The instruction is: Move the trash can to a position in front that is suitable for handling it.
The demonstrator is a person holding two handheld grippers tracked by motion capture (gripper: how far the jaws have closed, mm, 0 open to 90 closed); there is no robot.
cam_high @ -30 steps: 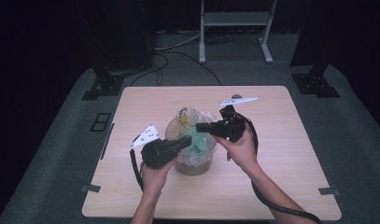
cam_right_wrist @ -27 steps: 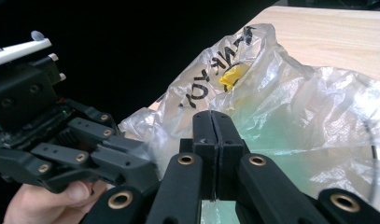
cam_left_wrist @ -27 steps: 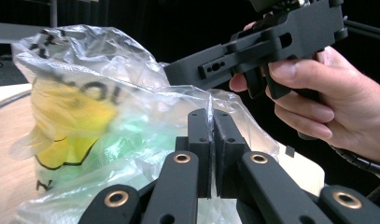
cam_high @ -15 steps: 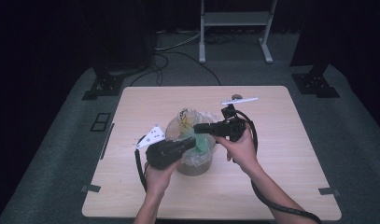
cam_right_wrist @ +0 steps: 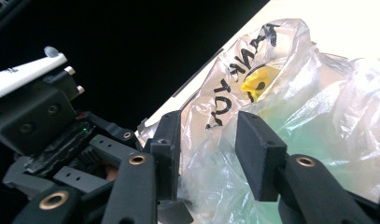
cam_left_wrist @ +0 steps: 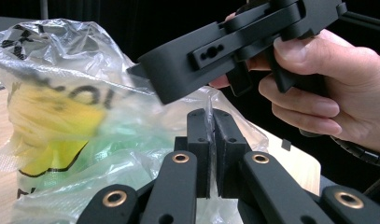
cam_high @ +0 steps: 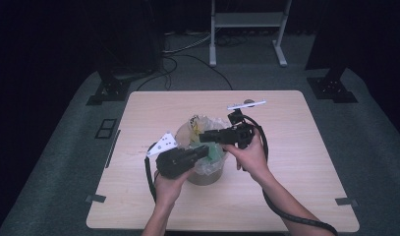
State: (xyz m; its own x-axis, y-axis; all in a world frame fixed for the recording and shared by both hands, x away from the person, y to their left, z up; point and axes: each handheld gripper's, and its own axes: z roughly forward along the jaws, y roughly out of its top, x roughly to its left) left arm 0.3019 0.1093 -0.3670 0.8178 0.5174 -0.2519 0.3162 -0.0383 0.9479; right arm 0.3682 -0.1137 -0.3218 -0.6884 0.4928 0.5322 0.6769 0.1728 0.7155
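Thin clear plastic is pinched between the clenched jaws of the left gripper, a fold of the bag that lines the round bin near the middle of the table. The right gripper has just been opening; its jaws stand apart with bag film between them, and the pads do not seem to press on it. Both tools hang close together over the bin's mouth, the right one crossing just above the left in the left gripper view. Yellow and green contents show blurred through the film.

The likely trouble is the single thin hold. If the left hand pulls up or sideways while the right has let go, the film may stretch, tear at the pinch, or slip free and sag back into the bin. A hard tug could also tip the light bin. The two grippers may knock together, being so near.
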